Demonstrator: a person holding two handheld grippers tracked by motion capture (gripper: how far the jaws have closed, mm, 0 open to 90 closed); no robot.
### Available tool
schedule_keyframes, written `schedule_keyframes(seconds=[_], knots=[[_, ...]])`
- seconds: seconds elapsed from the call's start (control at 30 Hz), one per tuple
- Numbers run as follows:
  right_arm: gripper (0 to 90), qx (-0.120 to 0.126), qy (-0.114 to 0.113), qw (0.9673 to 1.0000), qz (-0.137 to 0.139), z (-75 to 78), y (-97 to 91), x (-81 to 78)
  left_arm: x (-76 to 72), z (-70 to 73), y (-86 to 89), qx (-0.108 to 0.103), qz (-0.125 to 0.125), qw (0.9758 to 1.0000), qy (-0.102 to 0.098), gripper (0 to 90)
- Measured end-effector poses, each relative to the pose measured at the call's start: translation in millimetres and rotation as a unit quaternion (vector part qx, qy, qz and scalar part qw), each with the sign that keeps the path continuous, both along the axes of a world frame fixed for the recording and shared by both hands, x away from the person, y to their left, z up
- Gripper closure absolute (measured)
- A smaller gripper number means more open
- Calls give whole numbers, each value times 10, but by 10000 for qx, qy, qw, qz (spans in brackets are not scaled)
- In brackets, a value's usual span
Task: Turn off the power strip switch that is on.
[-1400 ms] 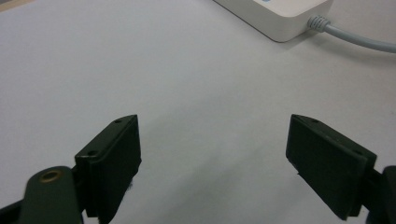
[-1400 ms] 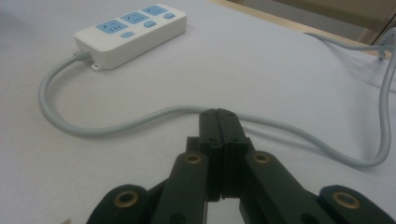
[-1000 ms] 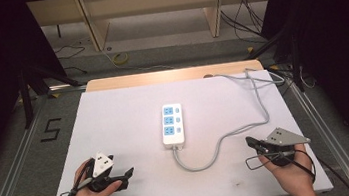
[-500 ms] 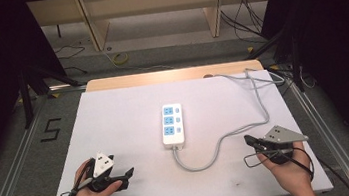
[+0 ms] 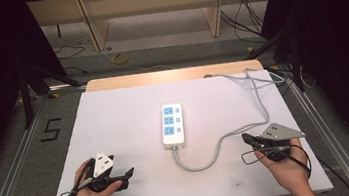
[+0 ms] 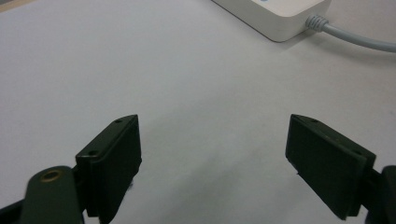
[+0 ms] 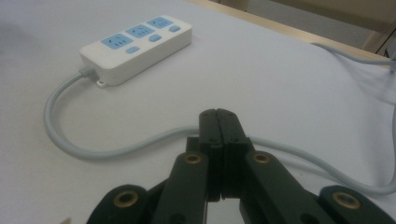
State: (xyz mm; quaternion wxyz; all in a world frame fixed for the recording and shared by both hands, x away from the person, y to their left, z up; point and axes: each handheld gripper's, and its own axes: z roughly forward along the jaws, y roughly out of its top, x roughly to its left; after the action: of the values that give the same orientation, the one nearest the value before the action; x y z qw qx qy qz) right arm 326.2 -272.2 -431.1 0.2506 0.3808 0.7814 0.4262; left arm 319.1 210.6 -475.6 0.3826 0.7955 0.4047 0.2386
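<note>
A white power strip with blue sockets lies in the middle of the white table; the right gripper view shows this power strip at upper left. Its grey cable loops toward the right and runs off the far right corner. My left gripper rests low at the front left, jaws wide open with bare table between them. The strip's corner lies ahead of it. My right gripper sits at the front right, jaws pressed together and empty, just before the cable.
A wooden strip borders the table's far edge. Beyond it stand shelf legs and loose cables on the floor. Metal rails flank the table, with a "5" marked at the left.
Nothing has visibly changed apart from a slight shift of the right hand.
</note>
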Motion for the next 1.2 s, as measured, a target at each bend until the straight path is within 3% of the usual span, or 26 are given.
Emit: schedule_keyframes(seconds=[1.2], knots=[[900, -29, -19, 9997, 225, 123, 243, 154, 0, 1, -2, 60, -35, 10000, -2, 182]])
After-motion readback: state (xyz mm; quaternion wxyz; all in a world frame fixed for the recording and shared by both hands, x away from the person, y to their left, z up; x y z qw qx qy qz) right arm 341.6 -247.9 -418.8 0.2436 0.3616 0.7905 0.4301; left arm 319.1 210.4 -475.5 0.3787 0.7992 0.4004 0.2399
